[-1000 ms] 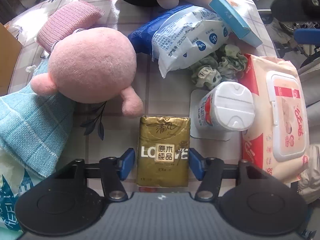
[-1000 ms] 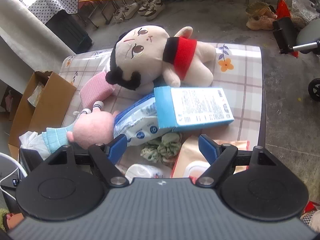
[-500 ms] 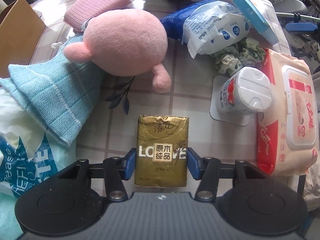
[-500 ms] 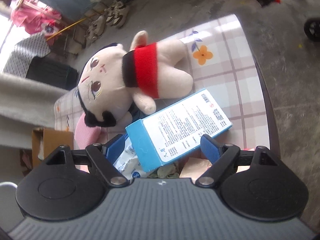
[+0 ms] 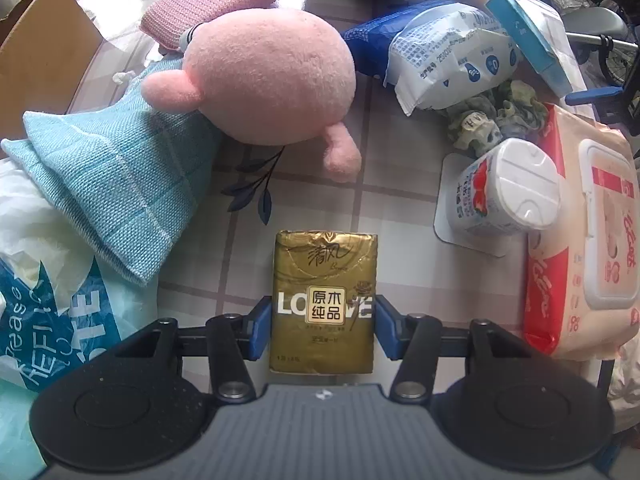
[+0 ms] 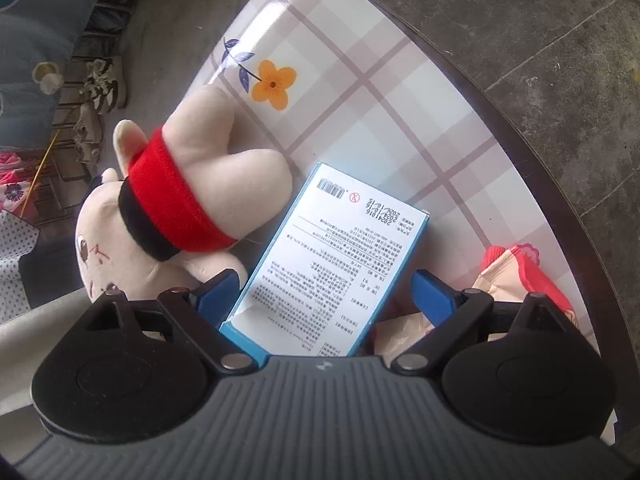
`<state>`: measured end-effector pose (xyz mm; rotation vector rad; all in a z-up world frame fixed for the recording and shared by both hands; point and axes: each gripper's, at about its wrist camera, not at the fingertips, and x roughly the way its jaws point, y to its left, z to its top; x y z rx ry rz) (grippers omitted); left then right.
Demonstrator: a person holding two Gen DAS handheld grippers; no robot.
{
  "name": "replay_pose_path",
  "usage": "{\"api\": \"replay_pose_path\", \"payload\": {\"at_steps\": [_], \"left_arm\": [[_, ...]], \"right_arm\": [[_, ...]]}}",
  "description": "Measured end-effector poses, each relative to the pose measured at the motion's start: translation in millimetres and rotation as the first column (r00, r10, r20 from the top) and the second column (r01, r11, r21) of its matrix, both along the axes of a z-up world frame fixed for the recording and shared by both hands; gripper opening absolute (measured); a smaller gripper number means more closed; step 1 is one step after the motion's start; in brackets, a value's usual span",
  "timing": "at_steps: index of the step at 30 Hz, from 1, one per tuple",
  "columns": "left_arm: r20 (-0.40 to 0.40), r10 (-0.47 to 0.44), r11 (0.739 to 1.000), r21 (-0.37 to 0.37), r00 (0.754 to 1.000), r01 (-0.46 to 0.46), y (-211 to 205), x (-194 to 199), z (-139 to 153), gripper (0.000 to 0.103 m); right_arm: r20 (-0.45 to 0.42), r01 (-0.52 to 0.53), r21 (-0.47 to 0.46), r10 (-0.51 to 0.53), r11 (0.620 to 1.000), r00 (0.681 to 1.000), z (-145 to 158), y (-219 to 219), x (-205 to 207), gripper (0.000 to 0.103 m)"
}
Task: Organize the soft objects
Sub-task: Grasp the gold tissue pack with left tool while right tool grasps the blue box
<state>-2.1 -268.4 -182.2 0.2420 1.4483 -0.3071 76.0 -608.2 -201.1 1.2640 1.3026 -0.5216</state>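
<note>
My left gripper (image 5: 322, 326) points straight down and is shut on a gold tissue pack (image 5: 324, 304), with a blue pad against each long side. Beyond it lie a pink plush (image 5: 268, 80), a light blue cloth (image 5: 112, 184) and a pink knitted cloth (image 5: 208, 0). My right gripper (image 6: 324, 294) hangs over a blue and white carton (image 6: 340, 256). Its jaws are opening with the carton between them; the right pad stands apart from it. A doll with a red band (image 6: 180, 200) lies just left of the carton.
On the checked table (image 6: 360, 80) lie a blue-white wipes bag (image 5: 440, 52), a green scrunchie (image 5: 496, 116), a white round tub (image 5: 508, 192) and a pink wet-wipes pack (image 5: 592, 240). A cardboard box (image 5: 48, 52) and a plastic bag (image 5: 48, 300) lie at the left. The table edge curves close on the right.
My right gripper came down and rolled, so the blue carton now lies lengthwise between its widened jaws. The left view turned a little; the gold pack stayed in its grip.
</note>
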Motion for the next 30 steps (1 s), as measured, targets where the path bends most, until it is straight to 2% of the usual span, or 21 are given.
{"api": "replay_pose_path", "payload": {"at_steps": [6, 9, 11, 17, 22, 30], "left_arm": [[-0.005, 0.011, 1.0, -0.012, 1.0, -0.011, 2, 6, -2, 0.053], [-0.006, 0.02, 1.0, -0.017, 1.0, -0.02, 6, 8, -2, 0.053], [-0.007, 0.025, 0.999, -0.019, 1.0, -0.025, 8, 7, -2, 0.053], [-0.006, 0.027, 0.999, -0.03, 1.0, -0.027, 14, 3, 0, 0.053], [0.018, 0.018, 0.999, -0.045, 1.0, -0.017, 17, 2, 8, 0.052], [0.076, 0.034, 0.995, -0.095, 0.997, -0.027, 27, -5, 39, 0.052]], "right_arm": [[-0.071, 0.013, -0.026, -0.014, 1.0, 0.997, -18, 4, 14, 0.092], [-0.069, 0.034, -0.043, -0.037, 0.998, 0.997, -20, 5, 13, 0.084], [-0.057, 0.04, -0.069, -0.044, 0.997, 0.997, -16, 3, 9, 0.084], [-0.008, 0.057, -0.103, -0.058, 0.993, 0.998, 1, -3, -6, 0.08], [0.068, 0.072, -0.117, -0.064, 0.991, 0.996, 20, -9, -19, 0.079], [0.209, 0.012, -0.121, 0.014, 0.993, 0.978, 70, 4, -42, 0.079]]}}
